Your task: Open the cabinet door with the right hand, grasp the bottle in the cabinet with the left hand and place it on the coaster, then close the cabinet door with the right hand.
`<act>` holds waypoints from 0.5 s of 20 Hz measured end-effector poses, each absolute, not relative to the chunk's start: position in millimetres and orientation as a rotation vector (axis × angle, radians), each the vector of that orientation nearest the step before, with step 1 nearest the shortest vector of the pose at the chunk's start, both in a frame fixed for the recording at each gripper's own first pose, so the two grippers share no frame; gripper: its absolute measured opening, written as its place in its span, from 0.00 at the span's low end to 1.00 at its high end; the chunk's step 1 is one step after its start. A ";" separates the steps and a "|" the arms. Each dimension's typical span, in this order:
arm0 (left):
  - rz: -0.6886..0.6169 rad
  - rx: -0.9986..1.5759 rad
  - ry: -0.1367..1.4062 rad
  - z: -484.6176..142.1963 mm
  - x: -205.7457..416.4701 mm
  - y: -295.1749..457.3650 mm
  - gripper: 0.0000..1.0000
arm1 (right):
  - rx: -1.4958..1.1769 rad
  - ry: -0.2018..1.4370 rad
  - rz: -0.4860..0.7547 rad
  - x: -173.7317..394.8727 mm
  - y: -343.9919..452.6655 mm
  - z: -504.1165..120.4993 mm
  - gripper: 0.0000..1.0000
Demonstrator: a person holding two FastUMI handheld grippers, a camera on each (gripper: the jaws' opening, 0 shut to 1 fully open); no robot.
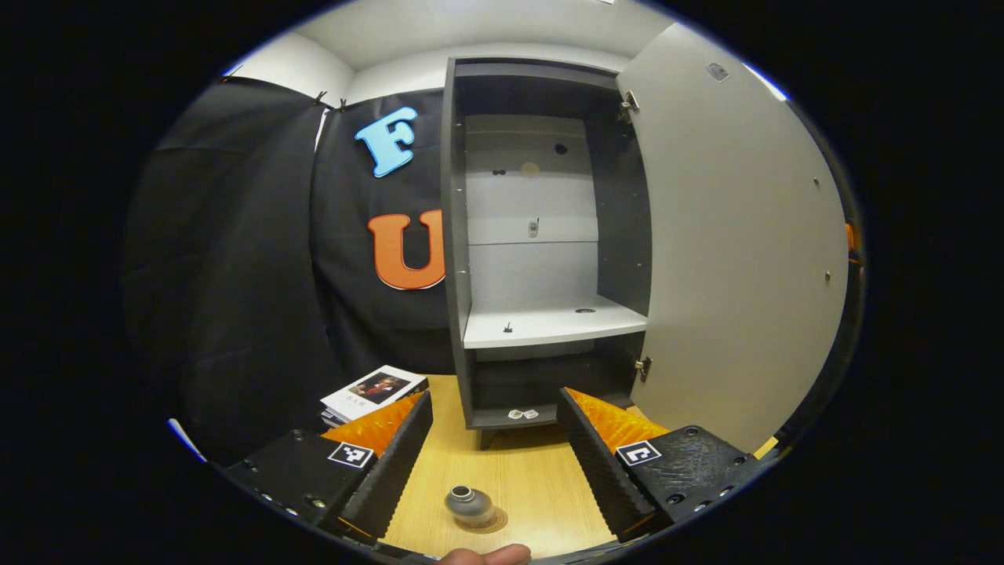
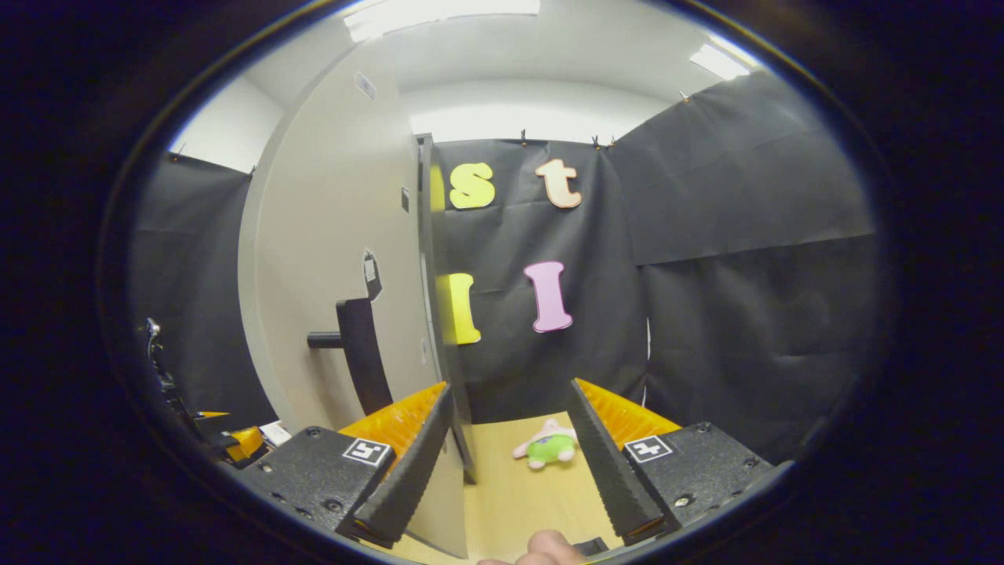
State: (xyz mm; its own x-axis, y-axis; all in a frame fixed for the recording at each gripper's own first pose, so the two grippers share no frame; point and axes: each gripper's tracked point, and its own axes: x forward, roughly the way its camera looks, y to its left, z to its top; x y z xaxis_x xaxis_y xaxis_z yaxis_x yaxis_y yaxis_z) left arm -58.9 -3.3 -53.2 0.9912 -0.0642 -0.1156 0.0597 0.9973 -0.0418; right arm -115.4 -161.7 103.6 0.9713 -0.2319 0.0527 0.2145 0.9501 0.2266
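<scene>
Left gripper [image 1: 496, 455] fingers spread, grey bottle [image 1: 469, 506] on coaster [image 1: 494, 521] bottom centre, cabinet [image 1: 541, 235] door [image 1: 737, 243] swung open right, right gripper [image 2: 510, 463] fingers apart beside door edge

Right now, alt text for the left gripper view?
A small grey bottle sits on a round coaster on the wooden table, between the open left tongs. Behind it a dark cabinet stands with its door swung open and a bare white shelf; booklets lie to its left.
</scene>
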 end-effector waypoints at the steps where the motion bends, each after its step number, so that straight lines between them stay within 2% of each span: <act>1: -0.054 -0.044 0.124 -57.2 -59.7 2.2 0.96 | 0.220 -0.083 -0.221 -113.9 -155.5 105.1 0.94; 10: 0.049 -0.164 0.142 -71.1 -70.2 52.4 0.96 | 0.218 -0.084 -0.161 -108.8 -111.6 103.7 0.93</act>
